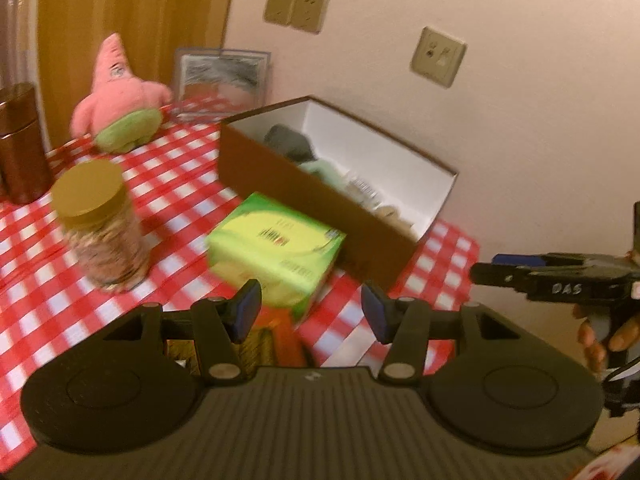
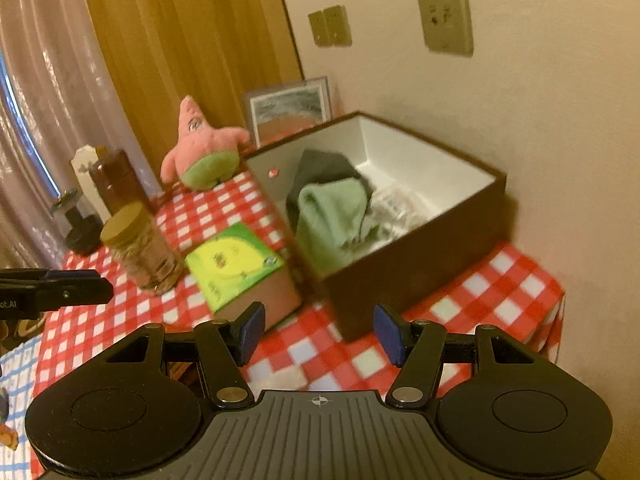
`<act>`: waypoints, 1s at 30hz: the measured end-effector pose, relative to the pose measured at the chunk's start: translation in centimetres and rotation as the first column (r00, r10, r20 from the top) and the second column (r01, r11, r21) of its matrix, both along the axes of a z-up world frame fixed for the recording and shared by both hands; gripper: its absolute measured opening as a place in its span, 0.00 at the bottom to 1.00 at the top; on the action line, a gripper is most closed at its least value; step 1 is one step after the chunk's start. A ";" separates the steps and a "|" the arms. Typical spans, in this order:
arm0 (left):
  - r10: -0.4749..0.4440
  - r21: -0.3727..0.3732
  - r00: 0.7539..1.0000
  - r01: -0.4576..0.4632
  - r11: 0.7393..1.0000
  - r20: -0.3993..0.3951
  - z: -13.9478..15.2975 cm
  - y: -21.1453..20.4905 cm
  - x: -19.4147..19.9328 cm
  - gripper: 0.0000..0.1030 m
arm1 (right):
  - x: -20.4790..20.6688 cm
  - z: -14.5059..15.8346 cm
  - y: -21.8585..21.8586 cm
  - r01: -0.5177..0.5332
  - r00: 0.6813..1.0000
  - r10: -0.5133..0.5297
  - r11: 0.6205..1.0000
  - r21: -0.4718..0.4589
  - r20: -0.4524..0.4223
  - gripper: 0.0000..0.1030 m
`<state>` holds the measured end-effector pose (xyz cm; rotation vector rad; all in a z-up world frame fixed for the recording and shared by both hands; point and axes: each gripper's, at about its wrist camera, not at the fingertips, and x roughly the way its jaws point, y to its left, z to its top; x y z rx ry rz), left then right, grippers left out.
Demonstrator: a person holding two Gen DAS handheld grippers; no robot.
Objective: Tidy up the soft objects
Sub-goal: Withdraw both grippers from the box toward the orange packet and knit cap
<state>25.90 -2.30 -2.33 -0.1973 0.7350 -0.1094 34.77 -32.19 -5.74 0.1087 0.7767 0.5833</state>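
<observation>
A brown box with a white inside stands on the red checked tablecloth by the wall. It holds a green cloth, a dark cloth and a pale cloth. A pink star plush sits at the far left of the table. My left gripper is open and empty above the near table edge. My right gripper is open and empty in front of the box; it shows from the side in the left wrist view.
A green tissue box lies beside the brown box. A gold-lidded jar and a brown canister stand on the left. A framed picture leans on the wall.
</observation>
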 end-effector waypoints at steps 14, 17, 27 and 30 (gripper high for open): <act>0.068 0.076 0.992 -0.060 0.995 -0.104 -3.9 4.3 -6.0 0.50 | -5.4 -2.5 5.0 -0.057 0.995 0.055 0.998 -0.018 -0.089 0.58; 0.069 0.114 0.991 -0.056 0.992 -0.114 -4.9 4.6 -6.4 0.50 | -6.2 -3.3 6.1 -0.072 0.992 0.069 0.997 -0.024 -0.108 0.58; 0.023 0.223 0.991 0.008 0.975 -0.135 -8.3 3.7 -5.8 0.50 | -7.4 -5.7 8.0 -0.074 0.986 0.065 0.996 -0.054 -0.157 0.58; 0.008 0.246 0.992 0.024 0.969 -0.129 -8.9 3.3 -5.4 0.49 | -7.5 -6.1 8.2 -0.069 0.985 0.059 0.996 -0.060 -0.162 0.58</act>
